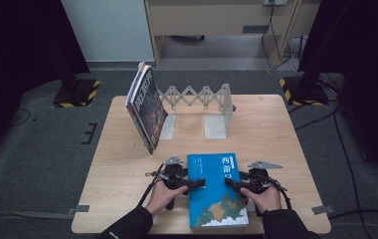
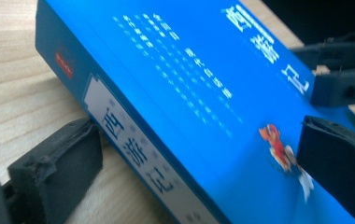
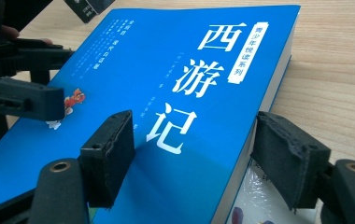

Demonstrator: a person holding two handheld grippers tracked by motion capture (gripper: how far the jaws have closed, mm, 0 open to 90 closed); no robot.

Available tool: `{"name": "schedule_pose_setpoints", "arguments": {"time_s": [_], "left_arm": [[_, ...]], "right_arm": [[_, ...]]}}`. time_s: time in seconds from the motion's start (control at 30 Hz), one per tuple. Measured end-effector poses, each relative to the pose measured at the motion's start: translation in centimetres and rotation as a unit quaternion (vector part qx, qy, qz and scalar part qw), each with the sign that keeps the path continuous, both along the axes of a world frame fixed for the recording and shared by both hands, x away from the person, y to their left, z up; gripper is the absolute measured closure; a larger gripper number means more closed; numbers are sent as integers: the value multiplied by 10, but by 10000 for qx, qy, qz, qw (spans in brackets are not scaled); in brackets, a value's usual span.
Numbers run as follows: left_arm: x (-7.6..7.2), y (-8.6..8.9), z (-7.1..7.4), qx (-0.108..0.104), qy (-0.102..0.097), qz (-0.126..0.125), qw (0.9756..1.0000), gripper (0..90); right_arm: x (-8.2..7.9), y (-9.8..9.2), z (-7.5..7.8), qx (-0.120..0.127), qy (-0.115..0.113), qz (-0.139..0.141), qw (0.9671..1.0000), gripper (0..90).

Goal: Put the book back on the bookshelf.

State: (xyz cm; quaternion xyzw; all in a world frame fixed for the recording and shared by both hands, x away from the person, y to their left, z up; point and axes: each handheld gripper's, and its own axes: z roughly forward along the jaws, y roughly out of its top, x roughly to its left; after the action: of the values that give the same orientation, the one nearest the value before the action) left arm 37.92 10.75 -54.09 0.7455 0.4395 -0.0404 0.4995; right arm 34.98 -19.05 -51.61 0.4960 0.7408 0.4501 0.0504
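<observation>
My right fingers point(image 3: 192, 158) clamp the blue book's point(image 1: 216, 189) page edge on the counter point(image 1: 122, 164); my left fingers point(image 2: 199, 163) stand wide apart around its spine, apparently not pressing.

blue books: 1 point(image 1: 217, 189) | dark-covered books leaning at the rack: 2 point(image 1: 146, 107) | expanding metal book racks: 1 point(image 1: 202, 97) | hand-held grippers: 2, left point(image 1: 197, 183), right point(image 1: 233, 183) | worktops: 1 point(image 1: 266, 129) | grey three-cornered plates: 2 point(image 1: 265, 164)
</observation>
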Motion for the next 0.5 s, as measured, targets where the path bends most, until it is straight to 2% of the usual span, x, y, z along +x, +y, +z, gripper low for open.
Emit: {"name": "schedule_pose_setpoints", "arguments": {"time_s": [0.07, 0.17, 0.33, 0.4, 0.5], "left_arm": [[2, 1, -1, -132, 43, 77, 9999, 46], [4, 6, -2, -364, 266, 220, 9987, 138], [5, 7, -2, -448, 446, 242, 9977, 195], [5, 8, -2, -571, 615, 231, 9962, 227], [4, 8, 2, -559, 574, 260, 9964, 257]], "right_arm": [[0, 0, -1, 14, 9, -5, 10000, 290], [0, 0, -1, 21, 10, 1, 10000, 288], [0, 0, -1, 34, 29, -12, 10000, 288], [0, 0, -1, 28, 11, -3, 10000, 288], [1, 0, -1, 44, 36, 5, 10000, 289]]}}
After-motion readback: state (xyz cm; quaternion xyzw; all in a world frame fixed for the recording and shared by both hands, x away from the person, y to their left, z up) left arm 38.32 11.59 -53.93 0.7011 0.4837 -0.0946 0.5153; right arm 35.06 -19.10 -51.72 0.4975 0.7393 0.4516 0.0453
